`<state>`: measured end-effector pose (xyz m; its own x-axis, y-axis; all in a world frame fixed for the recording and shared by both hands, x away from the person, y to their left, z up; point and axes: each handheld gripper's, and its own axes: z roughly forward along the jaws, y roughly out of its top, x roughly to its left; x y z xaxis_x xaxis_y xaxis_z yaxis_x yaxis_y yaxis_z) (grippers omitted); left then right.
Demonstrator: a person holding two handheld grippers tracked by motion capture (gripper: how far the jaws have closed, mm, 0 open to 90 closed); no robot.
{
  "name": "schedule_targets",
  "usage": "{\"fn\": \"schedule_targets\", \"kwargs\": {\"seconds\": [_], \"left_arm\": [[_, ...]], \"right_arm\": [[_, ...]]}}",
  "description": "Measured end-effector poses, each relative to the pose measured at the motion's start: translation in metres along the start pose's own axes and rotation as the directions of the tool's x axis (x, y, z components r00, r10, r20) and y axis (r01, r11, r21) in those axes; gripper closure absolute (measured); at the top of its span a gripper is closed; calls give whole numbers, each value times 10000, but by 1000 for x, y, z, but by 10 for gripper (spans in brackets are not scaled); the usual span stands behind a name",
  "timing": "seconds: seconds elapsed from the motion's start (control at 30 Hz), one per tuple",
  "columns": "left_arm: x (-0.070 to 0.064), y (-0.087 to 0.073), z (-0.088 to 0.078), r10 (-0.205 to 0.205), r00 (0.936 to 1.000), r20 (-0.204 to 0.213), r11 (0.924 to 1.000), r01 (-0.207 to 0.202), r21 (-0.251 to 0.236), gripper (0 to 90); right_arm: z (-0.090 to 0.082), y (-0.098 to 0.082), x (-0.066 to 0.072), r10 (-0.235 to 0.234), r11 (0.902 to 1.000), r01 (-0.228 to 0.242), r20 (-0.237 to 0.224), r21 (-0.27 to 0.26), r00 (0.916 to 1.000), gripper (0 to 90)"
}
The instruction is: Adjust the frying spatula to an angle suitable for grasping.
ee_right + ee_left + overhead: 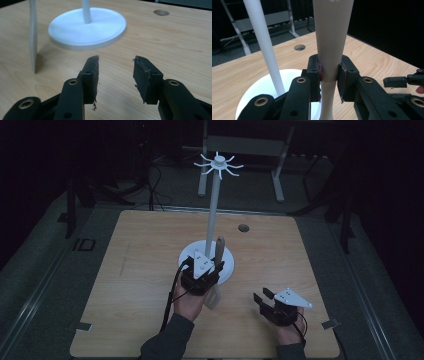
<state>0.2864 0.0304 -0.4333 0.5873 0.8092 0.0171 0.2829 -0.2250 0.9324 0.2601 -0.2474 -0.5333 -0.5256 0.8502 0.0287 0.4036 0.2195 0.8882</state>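
A white stand has a round base (pixel 227 259), a tall pole (pixel 213 210) and a ring of hooks (pixel 218 165) on top. Just in front of the base, my left gripper (pixel 214 266) is shut on a pale, long-handled utensil (pixel 220 247) that stands nearly upright. In the left gripper view the pads clamp the utensil (pixel 332 37) at its narrowing, with the left gripper (pixel 330 75) beside the pole (pixel 263 45). My right gripper (pixel 262 296) is low over the table at the front right. Its jaws stand open in the right gripper view, with nothing between them (pixel 115 72).
A round cable hole (pixel 243 227) lies in the wooden tabletop behind the stand. In the right gripper view the utensil's flat end (pixel 33 37) comes down close to the table, left of the base (pixel 87 30). Metal frame legs stand on the dark floor beyond the table.
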Motion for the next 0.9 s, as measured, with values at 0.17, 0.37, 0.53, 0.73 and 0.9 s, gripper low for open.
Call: {"fn": "schedule_targets", "kwargs": {"seconds": [0.17, 0.37, 0.53, 0.73, 0.9], "left_arm": [[-1, 2, -4, -47, 9989, -472, 9996, 34, -269, 743], [1, 4, -5, -198, 9974, -691, 9989, 167, -446, 743], [4, 6, -5, -375, 9958, -839, 9980, 330, -540, 742], [2, 9, -4, -329, 9947, -971, 9980, 274, -572, 742], [0, 15, -3, -327, 9939, -1054, 9970, 250, -739, 742]], "right_arm": [[1, -2, -3, 116, 9999, -116, 124, -18, 9999, 540], [2, -4, -7, 220, 9998, -221, 262, 29, 9994, 539], [1, -5, -11, 377, 9993, -376, 361, -11, 9986, 539], [1, -6, -13, 432, 9991, -431, 441, -17, 9981, 539], [1, -6, -13, 445, 9990, -443, 519, -55, 9977, 540]]}}
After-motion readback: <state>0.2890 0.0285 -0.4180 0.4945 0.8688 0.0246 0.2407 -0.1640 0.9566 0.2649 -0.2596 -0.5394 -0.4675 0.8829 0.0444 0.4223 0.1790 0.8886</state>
